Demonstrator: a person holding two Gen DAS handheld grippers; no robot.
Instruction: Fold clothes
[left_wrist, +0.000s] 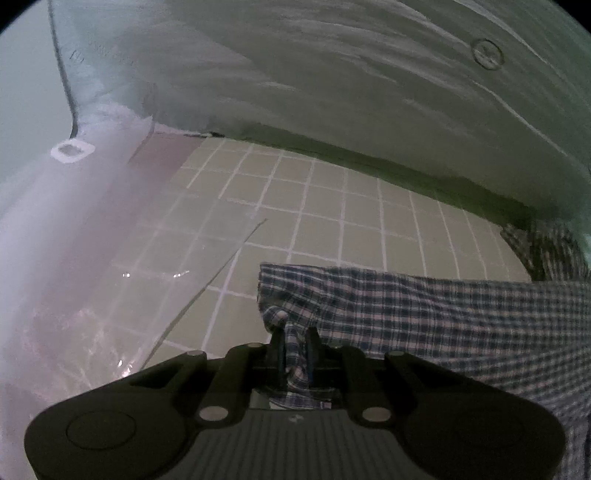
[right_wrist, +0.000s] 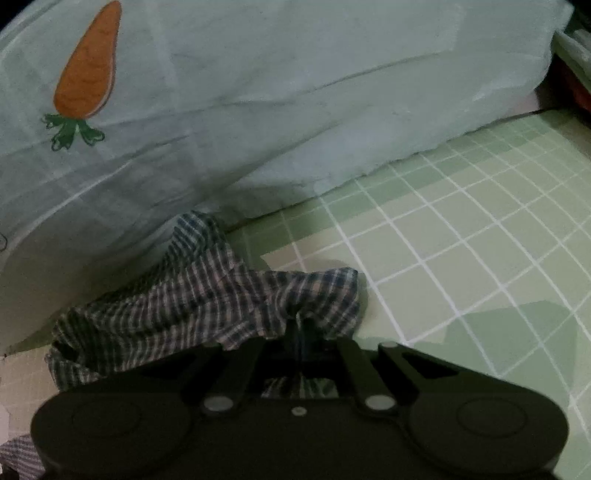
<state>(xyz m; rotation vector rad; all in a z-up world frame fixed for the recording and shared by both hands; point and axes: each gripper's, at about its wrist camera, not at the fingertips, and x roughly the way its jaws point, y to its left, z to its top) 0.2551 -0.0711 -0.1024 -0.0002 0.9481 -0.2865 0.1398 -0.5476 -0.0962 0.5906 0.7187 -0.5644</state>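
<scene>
A blue and white checked garment (left_wrist: 424, 310) lies on a green grid-patterned sheet (left_wrist: 332, 206). My left gripper (left_wrist: 295, 332) is shut on a bunched corner of it, with the cloth stretching away to the right. In the right wrist view my right gripper (right_wrist: 297, 323) is shut on another bunched edge of the same checked garment (right_wrist: 192, 295), which trails off to the left and back toward a pillow.
A pale green pillow with an orange carrot print (right_wrist: 88, 66) lies along the back of the bed (right_wrist: 461, 229). In the left wrist view, pale bedding (left_wrist: 332, 74) rises behind the sheet and a clear plastic cover (left_wrist: 92, 258) lies at the left.
</scene>
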